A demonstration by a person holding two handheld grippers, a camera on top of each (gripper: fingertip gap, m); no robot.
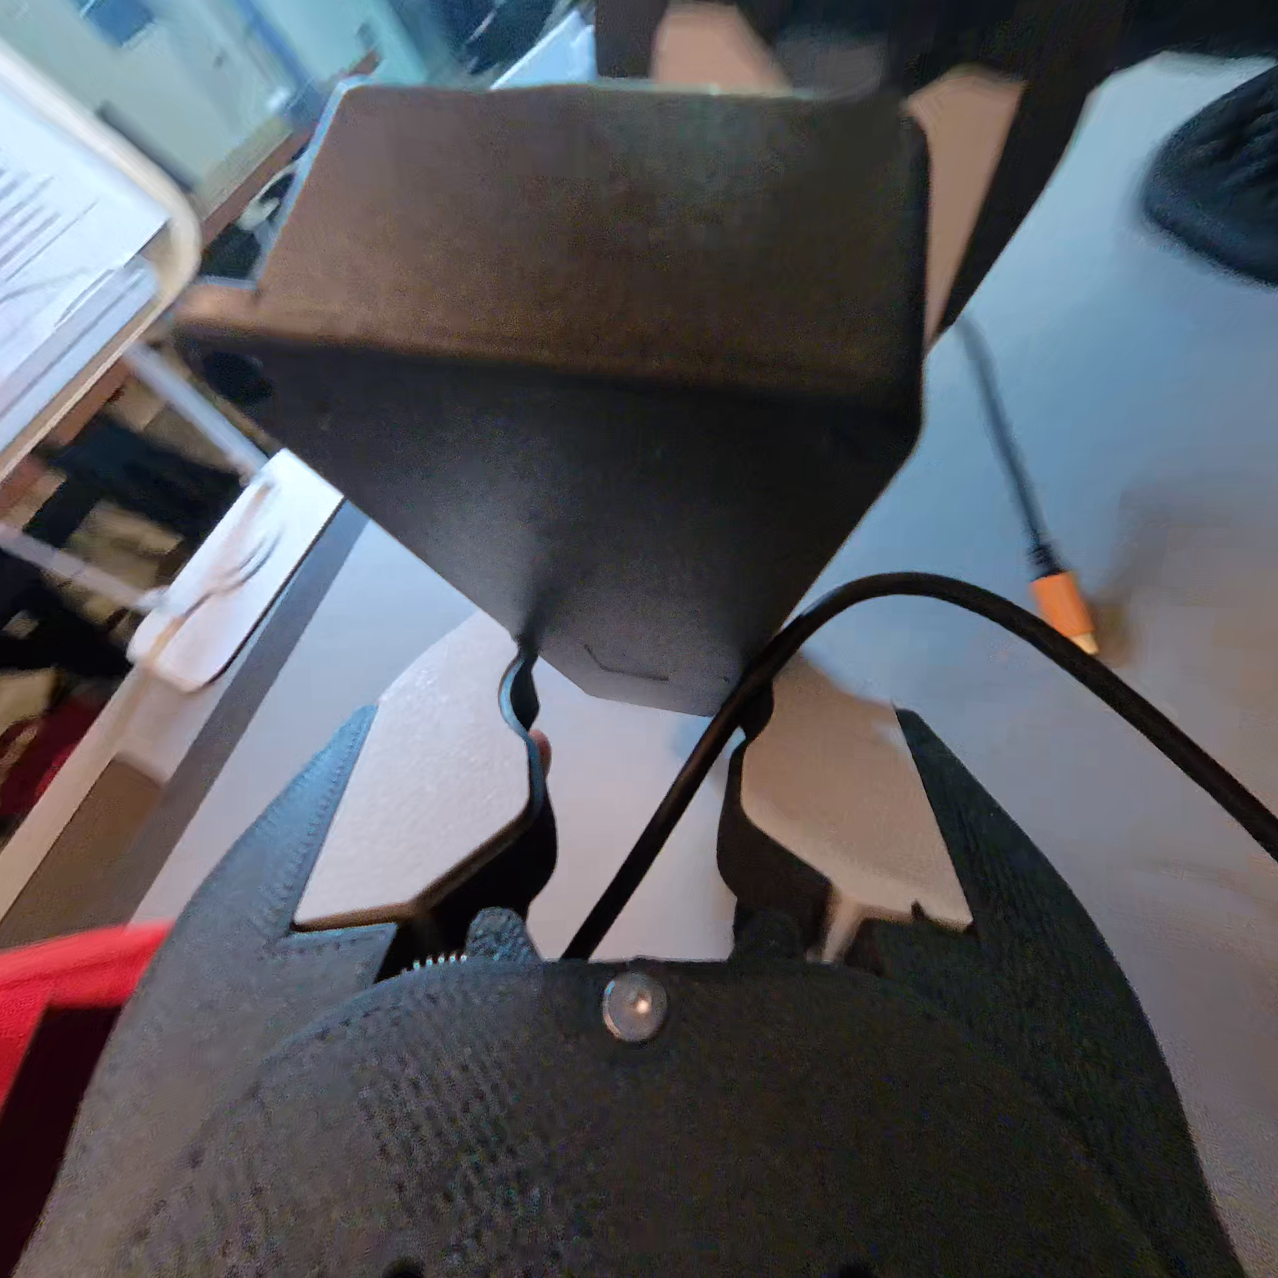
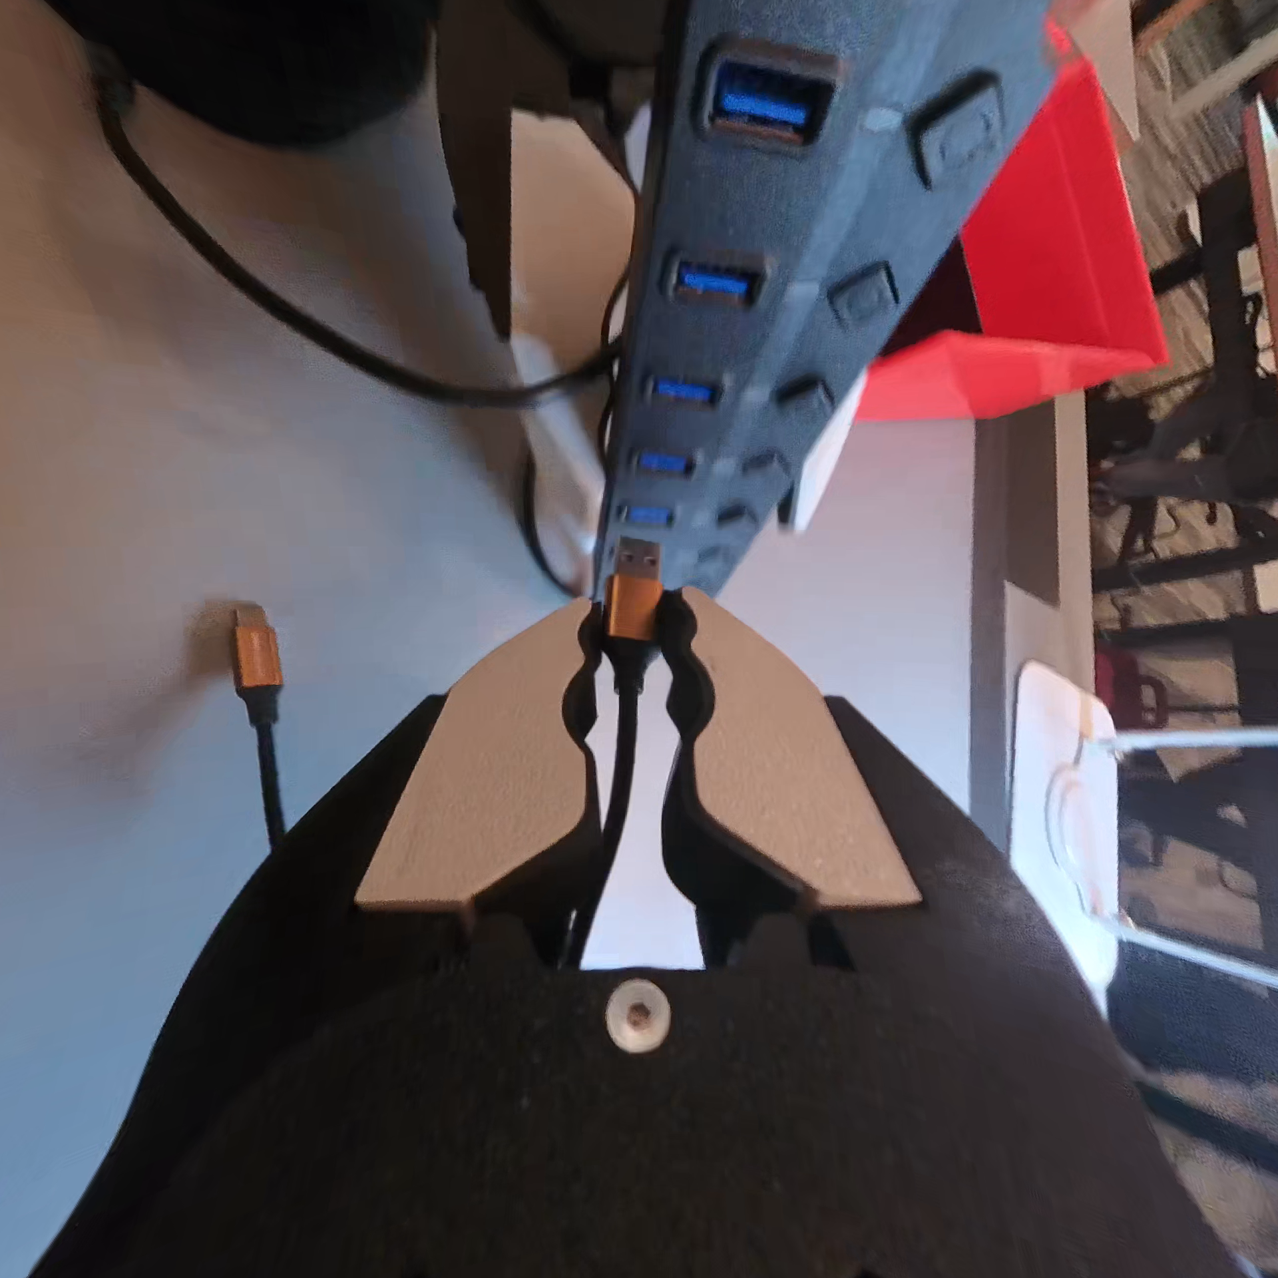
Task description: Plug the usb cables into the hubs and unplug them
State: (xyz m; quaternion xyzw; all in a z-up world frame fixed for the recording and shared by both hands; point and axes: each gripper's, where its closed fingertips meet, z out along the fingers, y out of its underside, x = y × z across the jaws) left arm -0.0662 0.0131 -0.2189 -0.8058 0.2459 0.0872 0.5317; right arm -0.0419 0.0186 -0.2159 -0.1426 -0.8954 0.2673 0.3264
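My left gripper (image 1: 640, 691) is shut on a black USB hub (image 1: 595, 359) and holds it tilted above the white table (image 1: 1106, 429). The hub's black cable (image 1: 968, 608) arcs off to the right. In the right wrist view the hub (image 2: 795, 276) shows a row of several blue ports, with the left gripper's pale fingers (image 2: 553, 415) on either side of it. My right gripper (image 2: 633, 612) is shut on an orange USB plug (image 2: 631, 605). The plug's metal tip (image 2: 637, 557) sits at the hub's near end, just below the nearest blue port, outside any port.
The cable's other orange connector (image 2: 257, 653) lies loose on the table, also in the left wrist view (image 1: 1061, 608). A red bin (image 2: 1037, 276) stands behind the hub. A clear plastic stand (image 2: 1079, 830) is at the table edge. A black round object (image 1: 1231, 187) sits far back. The tips of both grippers are at nearly the same place.
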